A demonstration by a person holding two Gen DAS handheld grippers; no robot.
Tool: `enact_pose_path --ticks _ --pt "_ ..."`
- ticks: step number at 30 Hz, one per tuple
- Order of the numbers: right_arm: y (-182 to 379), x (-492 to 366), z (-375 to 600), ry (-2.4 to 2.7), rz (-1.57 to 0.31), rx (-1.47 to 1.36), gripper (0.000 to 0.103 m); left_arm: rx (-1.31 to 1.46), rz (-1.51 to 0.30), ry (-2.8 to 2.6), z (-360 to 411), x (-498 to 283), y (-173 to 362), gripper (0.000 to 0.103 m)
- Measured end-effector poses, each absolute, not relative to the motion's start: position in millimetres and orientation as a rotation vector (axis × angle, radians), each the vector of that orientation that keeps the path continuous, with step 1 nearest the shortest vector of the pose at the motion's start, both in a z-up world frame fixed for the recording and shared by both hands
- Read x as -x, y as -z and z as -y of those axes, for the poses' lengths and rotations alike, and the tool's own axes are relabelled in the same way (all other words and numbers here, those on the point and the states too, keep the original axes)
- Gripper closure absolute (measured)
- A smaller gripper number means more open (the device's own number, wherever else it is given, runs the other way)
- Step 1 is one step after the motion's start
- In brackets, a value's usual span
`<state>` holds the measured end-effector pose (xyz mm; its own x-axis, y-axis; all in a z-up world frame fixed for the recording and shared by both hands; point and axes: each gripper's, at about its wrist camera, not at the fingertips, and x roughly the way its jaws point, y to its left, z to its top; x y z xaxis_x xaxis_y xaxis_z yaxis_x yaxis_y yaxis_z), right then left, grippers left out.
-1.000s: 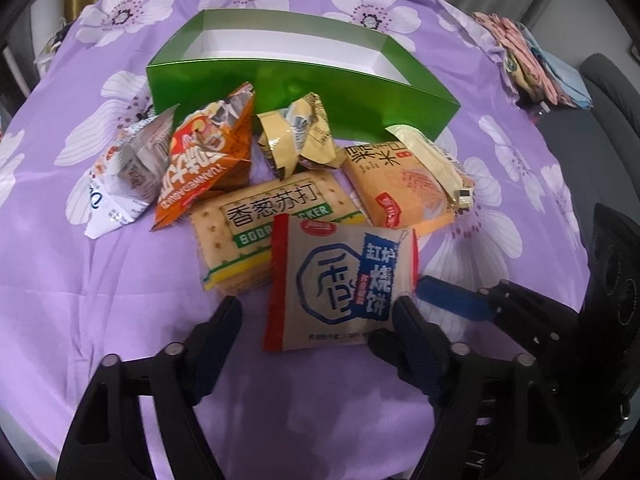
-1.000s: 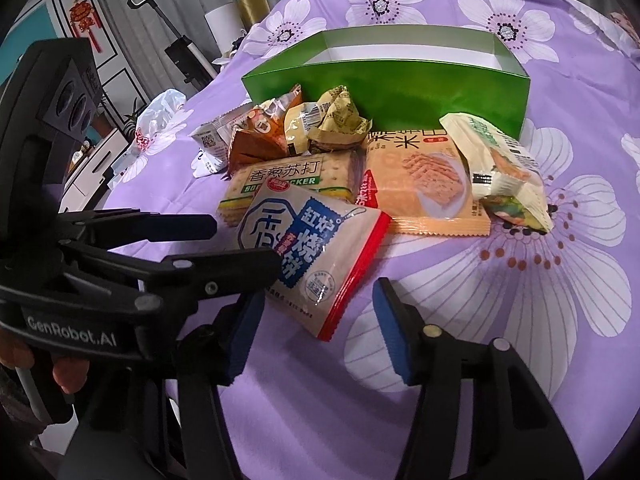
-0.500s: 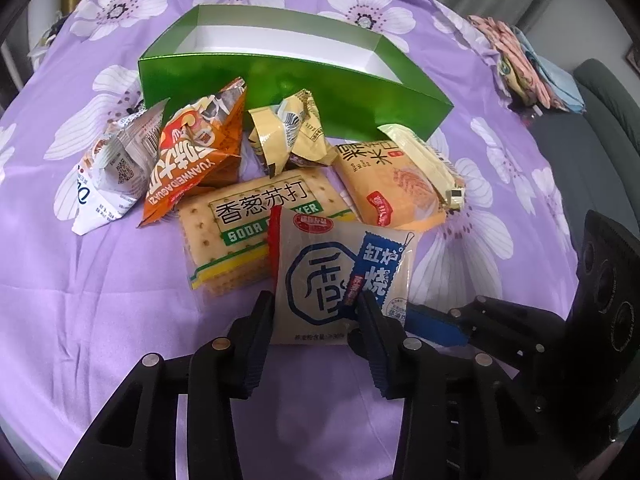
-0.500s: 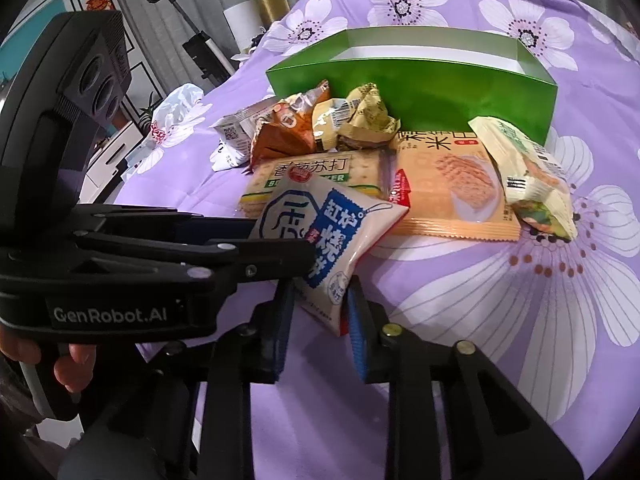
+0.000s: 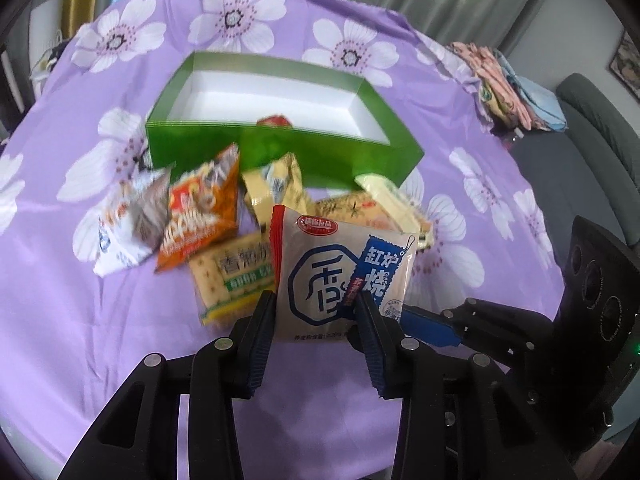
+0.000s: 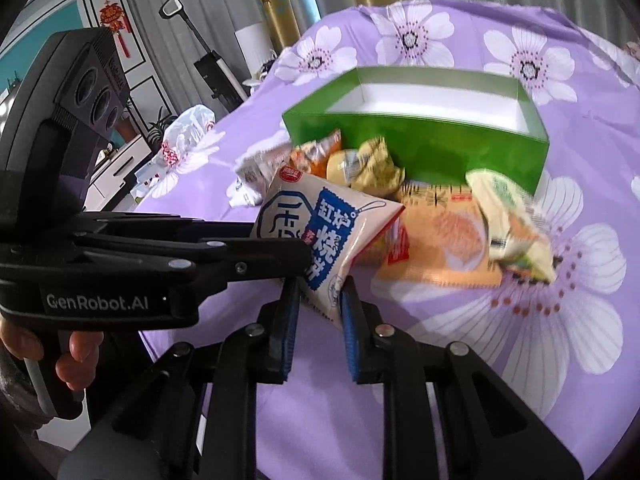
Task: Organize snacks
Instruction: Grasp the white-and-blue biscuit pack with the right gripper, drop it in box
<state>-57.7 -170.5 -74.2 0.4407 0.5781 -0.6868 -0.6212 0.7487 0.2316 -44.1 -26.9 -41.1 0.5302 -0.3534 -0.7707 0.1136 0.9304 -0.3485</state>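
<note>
A white snack packet (image 5: 340, 276) with blue lettering and a red edge hangs tilted above the purple tablecloth, held by both grippers. My left gripper (image 5: 316, 320) is shut on its lower edge. My right gripper (image 6: 319, 292) is shut on its lower right corner, and its blue pad (image 5: 428, 324) shows at the packet's right side in the left wrist view. The same packet (image 6: 320, 224) rises from between the right pads, with the left gripper's fingers (image 6: 280, 248) reaching in from the left. Behind stands the open green box (image 5: 320, 152) with a white inside.
Several packets lie before the box: a white one (image 5: 128, 220), an orange one (image 5: 200, 212), a crumpled yellow one (image 5: 276, 184), a cracker pack (image 5: 232, 280) and an orange flat pack (image 6: 444, 240). A small red item (image 5: 274, 121) lies in the box. A sofa (image 5: 592, 120) is at right.
Both grippers closed onto the white and blue packet and raised it off the cloth; it now hangs tilted above the cracker pack. The other packets have stayed in place.
</note>
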Motion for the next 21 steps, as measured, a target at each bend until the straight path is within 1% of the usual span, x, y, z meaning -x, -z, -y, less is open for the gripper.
enact_pose_path --ticks 13,18,21 --pt "26.4 3.6 165.1 -0.716 -0.676 0.071 0.082 0.266 -0.860 0.291 21.5 -18.3 -9.4 0.062" --pt "13.8 -27.0 161.2 -0.719 -0.639 0.094 0.082 0.276 -0.857 0.287 15.5 -48.6 -16.2 0.062" --pt "14.8 -47.8 159.6 -0.727 -0.649 0.081 0.082 0.285 -0.869 0.281 12.1 -65.5 -13.8 0.062"
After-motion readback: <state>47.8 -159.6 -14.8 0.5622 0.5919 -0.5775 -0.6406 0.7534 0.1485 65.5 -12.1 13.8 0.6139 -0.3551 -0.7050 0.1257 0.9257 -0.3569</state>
